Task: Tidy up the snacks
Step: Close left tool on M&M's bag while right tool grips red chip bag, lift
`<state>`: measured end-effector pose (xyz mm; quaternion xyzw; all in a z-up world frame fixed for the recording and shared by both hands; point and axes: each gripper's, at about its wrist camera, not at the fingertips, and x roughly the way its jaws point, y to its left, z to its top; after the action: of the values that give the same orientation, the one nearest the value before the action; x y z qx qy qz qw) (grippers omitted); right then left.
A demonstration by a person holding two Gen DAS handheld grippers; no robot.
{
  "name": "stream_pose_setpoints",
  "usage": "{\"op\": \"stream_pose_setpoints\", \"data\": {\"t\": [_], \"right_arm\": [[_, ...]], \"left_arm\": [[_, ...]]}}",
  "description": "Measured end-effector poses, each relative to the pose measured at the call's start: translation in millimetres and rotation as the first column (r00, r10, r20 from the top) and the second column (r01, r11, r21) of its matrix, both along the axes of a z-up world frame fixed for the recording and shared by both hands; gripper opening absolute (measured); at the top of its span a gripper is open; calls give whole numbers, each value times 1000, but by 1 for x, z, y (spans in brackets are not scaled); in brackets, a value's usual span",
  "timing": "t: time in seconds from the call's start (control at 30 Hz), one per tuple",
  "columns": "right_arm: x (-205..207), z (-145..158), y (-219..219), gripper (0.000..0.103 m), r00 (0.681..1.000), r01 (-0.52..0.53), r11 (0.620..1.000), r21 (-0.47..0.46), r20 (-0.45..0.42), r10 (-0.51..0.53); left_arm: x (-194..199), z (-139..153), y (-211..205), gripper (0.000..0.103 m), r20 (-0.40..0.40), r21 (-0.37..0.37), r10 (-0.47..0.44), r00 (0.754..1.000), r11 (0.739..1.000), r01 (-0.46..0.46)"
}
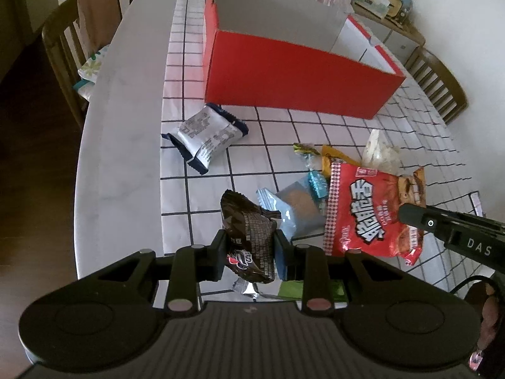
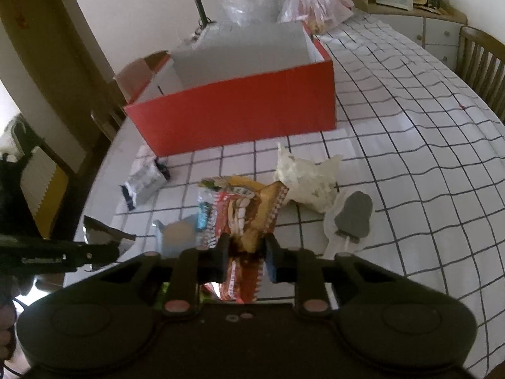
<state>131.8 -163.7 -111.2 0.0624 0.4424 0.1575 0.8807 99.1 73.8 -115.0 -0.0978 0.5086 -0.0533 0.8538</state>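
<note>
My left gripper (image 1: 249, 249) is shut on a dark brown snack packet (image 1: 252, 233) and holds it just above the checked tablecloth. My right gripper (image 2: 246, 249) is shut on the crumpled edge of a red snack bag (image 2: 243, 218) that has an orange-brown packet bunched against it. The left wrist view shows the same red bag (image 1: 366, 211) with white characters, and one black finger (image 1: 413, 216) of the right gripper on it. An open red box (image 1: 300, 82) (image 2: 233, 117) stands behind the snacks, and the grey inside that I can see holds nothing.
Two white-and-navy packets (image 1: 205, 135) (image 2: 145, 183) lie left of the pile. Near the red bag are a light blue packet (image 1: 293, 211), small candies (image 1: 304, 151), a crumpled white wrapper (image 2: 309, 180) and a clear packet with a grey piece (image 2: 350, 221). Wooden chairs (image 1: 72, 41) flank the table; plastic bags (image 2: 315, 3) sit behind the box.
</note>
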Motion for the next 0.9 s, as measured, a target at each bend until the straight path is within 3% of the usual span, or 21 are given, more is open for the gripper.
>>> {"op": "stream_pose_setpoints", "data": {"t": [0.17,0.57,0.9], "right_arm": [[-8,15,8,12,998,-28,1000,11,51,27],[-9,60,13,10,985,-58,998,26,162,53],[29,100,16,10,958,-78,997,24,277,68]], "left_arm": [[-3,15,-1,30,32,-5,-10,999,1000,11],[-1,60,-7,30,138,15,-38,990,999,36],[42,97,-15,30,228,49,-54,972,998,44]]}}
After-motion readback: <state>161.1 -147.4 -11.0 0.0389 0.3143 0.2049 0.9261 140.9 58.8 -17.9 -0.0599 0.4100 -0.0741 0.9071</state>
